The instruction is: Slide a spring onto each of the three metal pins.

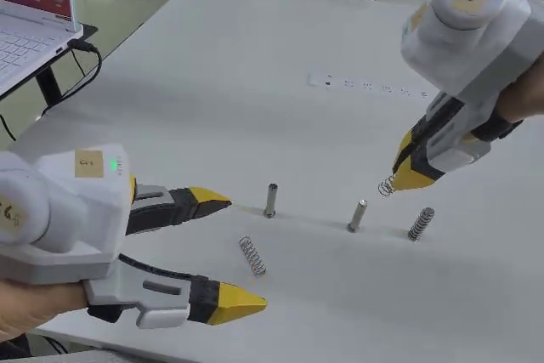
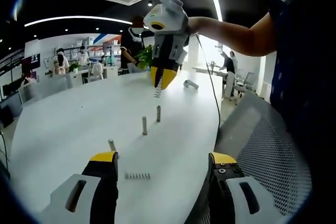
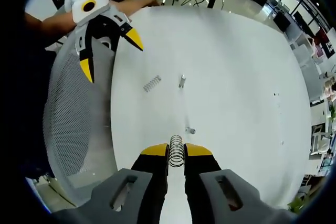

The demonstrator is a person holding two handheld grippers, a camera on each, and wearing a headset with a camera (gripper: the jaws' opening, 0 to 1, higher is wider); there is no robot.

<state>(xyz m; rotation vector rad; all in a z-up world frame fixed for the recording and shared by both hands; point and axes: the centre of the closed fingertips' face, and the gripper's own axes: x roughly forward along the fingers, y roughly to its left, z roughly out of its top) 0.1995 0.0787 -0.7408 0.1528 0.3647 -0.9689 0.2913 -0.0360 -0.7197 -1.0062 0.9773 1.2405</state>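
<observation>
Three metal pins stand in a row on the white table (image 1: 212,82). The left pin (image 1: 271,200) and the middle pin (image 1: 358,215) are bare. A spring (image 1: 421,224) stands over the right one. A loose spring (image 1: 252,256) lies flat in front of the left pin, also the loose spring (image 2: 137,176) between my left jaws' line. My left gripper (image 1: 228,249) is open and empty, just left of that spring. My right gripper (image 1: 408,179) hovers above the middle pin, shut on a small spring (image 1: 387,186), the same held spring (image 3: 176,153) between its yellow tips.
A laptop (image 1: 25,14) and its black cable (image 1: 85,57) sit at the far left. A row of sockets (image 1: 370,87) lies flush in the table beyond the pins. A mesh chair (image 2: 262,140) stands at the table's near edge. People stand far behind.
</observation>
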